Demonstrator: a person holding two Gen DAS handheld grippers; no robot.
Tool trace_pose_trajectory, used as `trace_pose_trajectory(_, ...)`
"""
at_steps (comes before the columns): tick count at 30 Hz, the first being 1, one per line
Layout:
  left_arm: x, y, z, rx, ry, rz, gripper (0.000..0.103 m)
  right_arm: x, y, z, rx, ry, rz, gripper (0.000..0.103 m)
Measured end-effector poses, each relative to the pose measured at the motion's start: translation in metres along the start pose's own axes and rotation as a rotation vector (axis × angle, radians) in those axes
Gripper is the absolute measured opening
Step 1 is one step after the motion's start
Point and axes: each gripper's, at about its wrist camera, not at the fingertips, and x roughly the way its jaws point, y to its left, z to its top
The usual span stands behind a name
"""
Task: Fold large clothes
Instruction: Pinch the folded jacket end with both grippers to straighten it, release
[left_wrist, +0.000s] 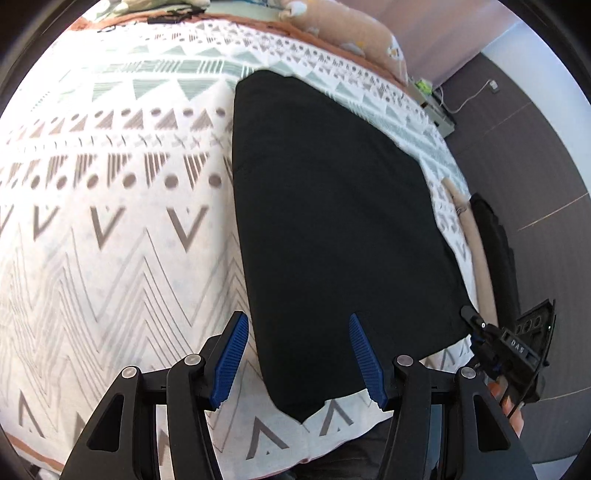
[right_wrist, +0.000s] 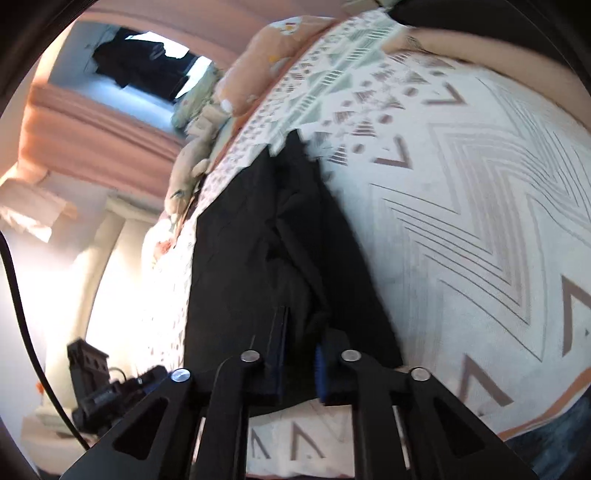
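A large black garment (left_wrist: 332, 206) lies flat on the patterned bedspread (left_wrist: 110, 184), folded into a long panel. My left gripper (left_wrist: 299, 354) is open, its blue pads on either side of the garment's near corner, just above it. My right gripper (right_wrist: 301, 354) is shut on the black garment (right_wrist: 266, 236), pinching a raised fold at its near edge. The right gripper also shows in the left wrist view (left_wrist: 498, 343) at the garment's right corner.
Peach pillows (left_wrist: 354, 29) lie along the head of the bed. The bed's right edge (left_wrist: 476, 236) drops to a dark floor (left_wrist: 535, 166). A cable and small box (left_wrist: 439, 110) sit by the wall. Pink curtains (right_wrist: 92, 129) hang beyond the bed.
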Motion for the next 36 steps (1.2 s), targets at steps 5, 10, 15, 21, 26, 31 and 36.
trace_pose_trajectory(5,0.022,-0.014,-0.012,0.044,0.053,-0.023,0.058,0.002,-0.032,-0.01,0.075,0.018,0.004,0.007)
trace_pose_trajectory(10,0.026,-0.014,-0.015,0.048,0.036,0.005,0.058,-0.009,-0.024,-0.005,0.039,0.011,-0.036,0.022)
trace_pose_trajectory(15,0.026,-0.013,-0.016,0.042,0.03,0.01,0.058,-0.01,-0.018,0.005,-0.002,0.016,-0.093,0.055)
trace_pose_trajectory(21,0.027,-0.014,-0.018,0.052,0.026,0.023,0.058,0.013,-0.021,0.007,0.002,0.071,-0.066,0.061)
trace_pose_trajectory(26,0.027,-0.014,-0.019,0.054,0.013,0.04,0.033,0.022,-0.02,0.0,-0.005,0.105,-0.012,0.033)
trace_pose_trajectory(31,0.019,-0.02,-0.022,0.091,-0.011,0.054,0.023,0.01,-0.014,-0.008,-0.019,0.085,0.03,0.017)
trace_pose_trajectory(36,0.011,-0.02,-0.027,0.107,0.002,0.056,0.021,-0.001,-0.015,-0.025,-0.013,0.088,0.048,0.016)
